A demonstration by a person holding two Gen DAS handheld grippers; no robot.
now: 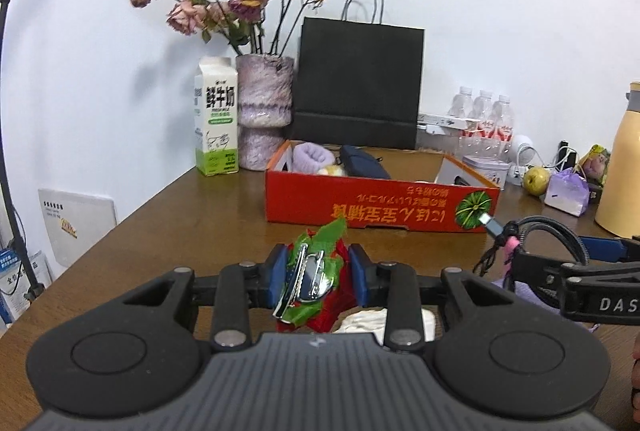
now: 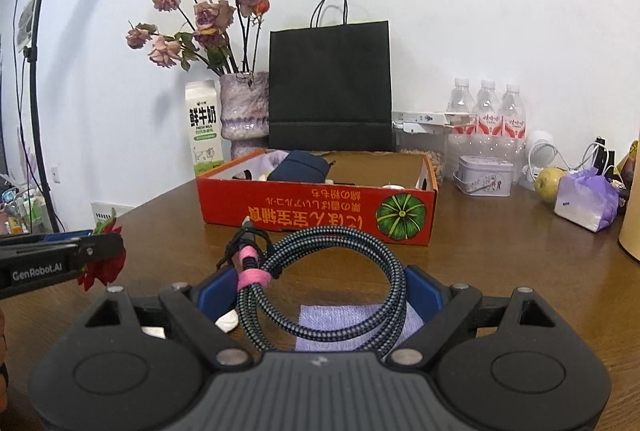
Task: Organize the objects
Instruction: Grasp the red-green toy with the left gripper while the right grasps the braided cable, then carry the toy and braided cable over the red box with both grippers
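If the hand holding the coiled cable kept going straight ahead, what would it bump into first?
Probably the red cardboard box. The right gripper, holding the coiled cable, points at its near wall, with only bare table between them. Depth is hard to judge, though.

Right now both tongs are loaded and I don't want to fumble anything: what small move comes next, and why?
Probably carry the left tongs forward over the near wall of the red box and release there. They are shut on the red and green hair clip, the box stands open just ahead with bare floor inside, and the right tongs hold the coiled cable clear to the side.
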